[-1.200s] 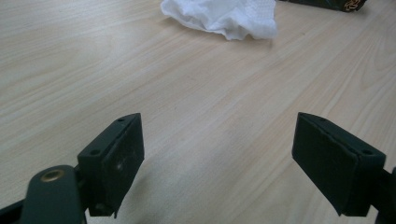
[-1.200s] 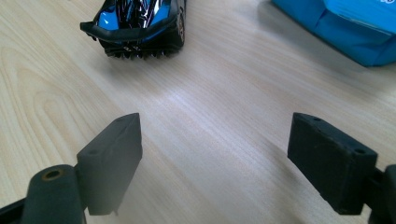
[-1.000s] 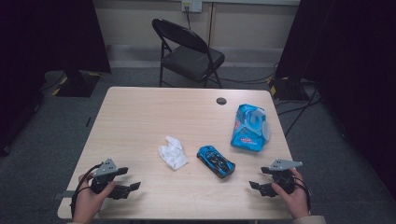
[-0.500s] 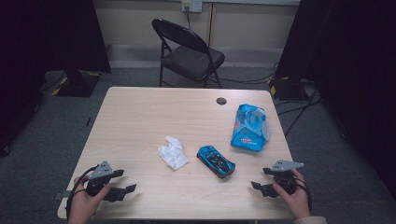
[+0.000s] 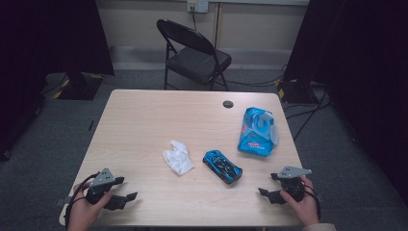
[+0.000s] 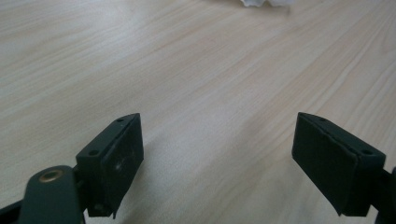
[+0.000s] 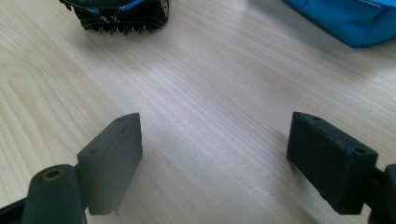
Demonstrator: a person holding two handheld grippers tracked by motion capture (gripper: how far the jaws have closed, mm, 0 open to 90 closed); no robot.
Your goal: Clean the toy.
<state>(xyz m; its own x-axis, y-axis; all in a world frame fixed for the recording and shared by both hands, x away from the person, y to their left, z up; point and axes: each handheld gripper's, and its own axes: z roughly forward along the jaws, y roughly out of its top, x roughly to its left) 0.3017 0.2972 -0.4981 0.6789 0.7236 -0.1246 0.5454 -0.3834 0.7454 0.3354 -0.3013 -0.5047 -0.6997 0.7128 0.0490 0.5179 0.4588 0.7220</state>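
Observation:
A blue toy car (image 5: 222, 166) lies in the middle of the wooden table (image 5: 144, 125), with a crumpled white tissue (image 5: 178, 157) to its left. A blue wipes pack (image 5: 258, 131) lies farther right. My left gripper (image 5: 126, 189) rests open near the front left corner, nothing between its jaws; in its own view (image 6: 217, 154) the tissue's edge (image 6: 266, 2) shows far ahead. My right gripper (image 5: 267, 184) stands open near the front right edge. Ahead of the right gripper (image 7: 215, 154) are the car's rear (image 7: 121, 14) on the left and the pack (image 7: 345, 18) on the right.
A black folding chair (image 5: 192, 53) stands beyond the far edge of the table. A small dark grommet (image 5: 228, 104) sits in the tabletop near the far edge. Cables run over the grey floor at the right.
My left gripper has drawn back a little toward the front left corner. The right gripper has hardly moved. Both stay open.

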